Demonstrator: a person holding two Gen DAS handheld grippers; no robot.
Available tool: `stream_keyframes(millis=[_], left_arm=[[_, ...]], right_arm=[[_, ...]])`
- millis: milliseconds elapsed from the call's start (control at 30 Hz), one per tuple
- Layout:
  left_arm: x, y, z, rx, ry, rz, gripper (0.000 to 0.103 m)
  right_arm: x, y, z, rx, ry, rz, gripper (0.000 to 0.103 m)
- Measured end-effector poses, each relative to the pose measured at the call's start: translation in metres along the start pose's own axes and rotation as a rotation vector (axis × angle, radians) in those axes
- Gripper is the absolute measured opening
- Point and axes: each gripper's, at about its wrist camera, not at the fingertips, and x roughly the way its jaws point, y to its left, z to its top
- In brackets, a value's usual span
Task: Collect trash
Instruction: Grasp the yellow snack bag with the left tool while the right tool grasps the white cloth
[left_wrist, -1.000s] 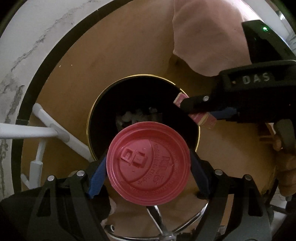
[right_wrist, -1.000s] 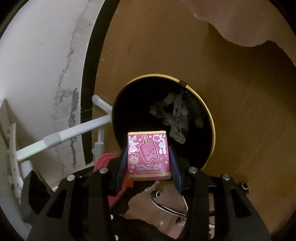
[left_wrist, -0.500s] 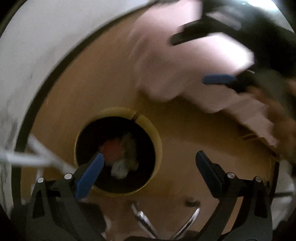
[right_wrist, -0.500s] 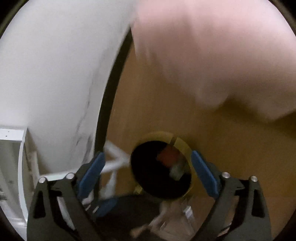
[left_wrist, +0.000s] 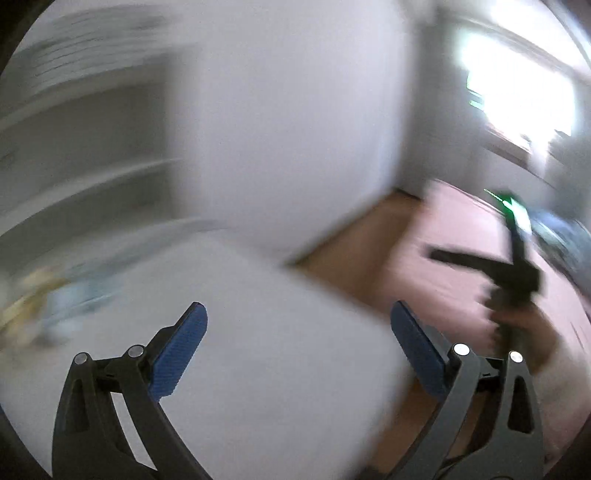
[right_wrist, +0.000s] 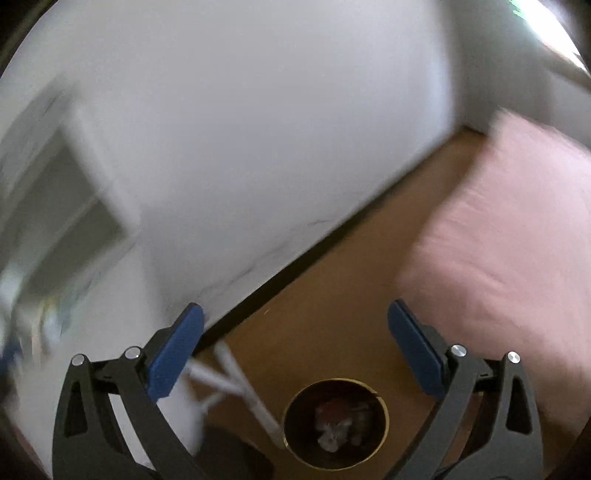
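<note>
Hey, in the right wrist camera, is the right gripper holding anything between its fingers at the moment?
No, the right gripper stands wide open with only floor between its blue pads, and the trash bin sits below.

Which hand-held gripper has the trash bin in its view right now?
The right hand-held gripper: the gold-rimmed bin sits low between its open blue pads. The left hand-held gripper, also open and empty, shows only a blurred white surface, no bin.

Both wrist views looked forward and downward from well above the wooden floor (right_wrist: 332, 295). Shared ground: white wall (left_wrist: 288, 110), floor, pink bedding (right_wrist: 509, 229). Both frames were motion-blurred.
</note>
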Motion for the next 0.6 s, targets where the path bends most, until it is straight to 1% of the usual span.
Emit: stream_keyframes(millis=[33, 67, 100, 133, 167, 233, 267, 333, 367, 467, 500, 533, 567, 600], left_arm=[[-0.015, 0.044, -0.005, -0.063, -0.002, 0.096, 0.096], [-0.024, 0.068, -0.009, -0.097, 0.000, 0.155, 0.096], [-0.034, 0.101, -0.017, -0.136, 0.006, 0.238, 0.096], [-0.042, 0.127, -0.023, -0.165, 0.018, 0.302, 0.096], [-0.052, 0.162, -0.033, -0.208, 0.052, 0.360, 0.096], [-0.061, 0.197, -0.043, -0.240, 0.089, 0.387, 0.096], [-0.063, 0.210, -0.046, -0.237, 0.102, 0.398, 0.096], [-0.059, 0.218, -0.045, -0.219, 0.123, 0.398, 0.096], [-0.052, 0.223, -0.042, -0.199, 0.140, 0.391, 0.096], [-0.027, 0.220, -0.030, -0.143, 0.173, 0.368, 0.096], [-0.019, 0.221, -0.032, -0.117, 0.188, 0.363, 0.094], [-0.011, 0.222, -0.030, -0.097, 0.205, 0.353, 0.086], [-0.001, 0.225, -0.028, -0.080, 0.226, 0.337, 0.082], [0.009, 0.227, -0.026, -0.073, 0.246, 0.319, 0.075]], right_arm=[[0.007, 0.033, -0.002, -0.076, 0.021, 0.042, 0.096], [0.011, 0.054, -0.005, -0.120, 0.034, 0.075, 0.096], [0.017, 0.084, -0.008, -0.178, 0.050, 0.121, 0.096], [0.022, 0.107, -0.011, -0.217, 0.059, 0.151, 0.096], [0.031, 0.140, -0.013, -0.271, 0.072, 0.190, 0.096], [0.047, 0.186, -0.019, -0.338, 0.098, 0.236, 0.096], [0.054, 0.203, -0.021, -0.357, 0.110, 0.252, 0.096], [0.067, 0.244, -0.021, -0.397, 0.135, 0.308, 0.096], [0.074, 0.269, -0.023, -0.423, 0.150, 0.359, 0.096], [0.088, 0.333, -0.020, -0.507, 0.169, 0.449, 0.096], [0.093, 0.352, -0.023, -0.552, 0.175, 0.471, 0.096], [0.093, 0.365, -0.024, -0.586, 0.182, 0.483, 0.096], [0.098, 0.384, -0.027, -0.624, 0.195, 0.503, 0.095], [0.096, 0.392, -0.028, -0.639, 0.203, 0.517, 0.093]])
